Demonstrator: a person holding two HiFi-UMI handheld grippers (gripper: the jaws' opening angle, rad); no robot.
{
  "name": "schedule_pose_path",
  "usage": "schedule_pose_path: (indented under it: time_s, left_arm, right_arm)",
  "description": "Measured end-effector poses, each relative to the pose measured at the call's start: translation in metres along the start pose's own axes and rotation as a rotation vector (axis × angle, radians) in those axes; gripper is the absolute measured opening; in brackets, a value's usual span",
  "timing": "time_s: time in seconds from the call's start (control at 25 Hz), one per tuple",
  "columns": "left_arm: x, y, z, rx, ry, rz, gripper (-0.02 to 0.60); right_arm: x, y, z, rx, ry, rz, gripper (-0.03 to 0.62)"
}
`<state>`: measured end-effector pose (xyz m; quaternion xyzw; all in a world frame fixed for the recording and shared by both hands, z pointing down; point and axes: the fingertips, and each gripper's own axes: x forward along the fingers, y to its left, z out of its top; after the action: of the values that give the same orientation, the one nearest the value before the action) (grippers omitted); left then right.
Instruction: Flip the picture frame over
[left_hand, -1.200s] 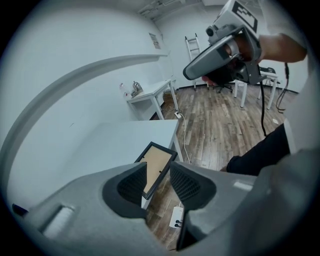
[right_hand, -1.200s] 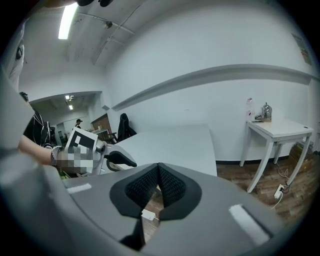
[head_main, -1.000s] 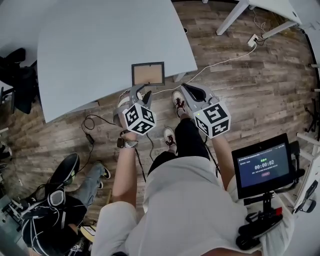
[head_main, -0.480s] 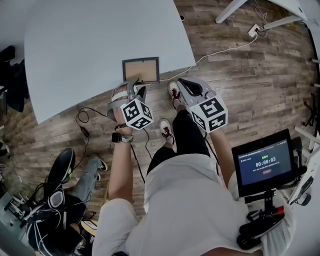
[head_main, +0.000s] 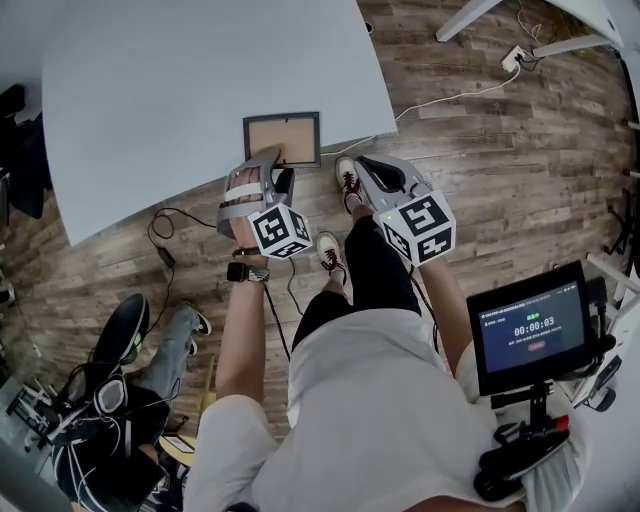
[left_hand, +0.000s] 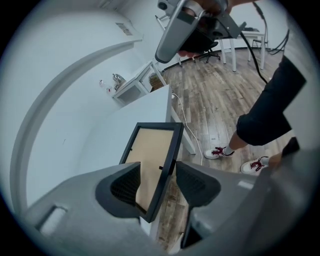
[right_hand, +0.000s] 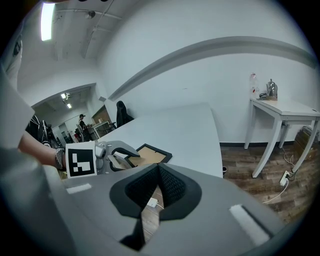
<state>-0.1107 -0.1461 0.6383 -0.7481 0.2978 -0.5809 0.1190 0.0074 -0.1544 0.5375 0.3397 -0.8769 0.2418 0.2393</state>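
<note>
Both grippers have sunk toward the worktop (head_main: 200, 80) since the earlier frame. The left gripper (left_hand: 158, 167) has reached the near rail of the picture frame (head_main: 282, 139), and its jaws have just been opening. They now stand as wide as they go. One is over the brown panel and the other is off the worktop's near edge above the floor (head_main: 500, 180). The black rail runs between them, and neither pad presses on it yet. The right gripper (right_hand: 156, 172) hangs over the floor beside the person's leg, well off the frame, with its jaws closed together on nothing.

The frame lies flat at the worktop's near edge, close to the right-hand corner, and its near rail sits right at that edge or perhaps slightly over it. The brown panel faces up inside the black border. The long axis runs along the near edge, so the short sides point toward the worktop's left and right ends.

The main risk, as I judge it, is the drop. A nudge from the inner jaw before the grip closes could slide the frame on the smooth surface, and a pull toward the person could tip it off onto the floor. A pinch on one thin rail also gives little hold, so the frame may swing or slip loose partway through the turn. With the right gripper shut and away from the frame, nothing stands ready to steady the far side.
</note>
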Motion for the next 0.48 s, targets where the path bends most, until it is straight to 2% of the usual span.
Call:
schedule_pose_path:
  time_s: [0.16, 0.48]
  left_arm:
    - [0.0102, -0.0065, -0.0014, 0.029, 0.007, 0.004, 0.218]
    - [0.0118, -0.0026, 0.0008, 0.010, -0.022, 0.036, 0.190]
  right_arm:
    - [0.0018, -0.0001, -0.0048, 0.002, 0.006, 0.002, 0.002]
    - [0.0033, 0.0018, -0.0070, 0.009, 0.012, 0.002, 0.002]
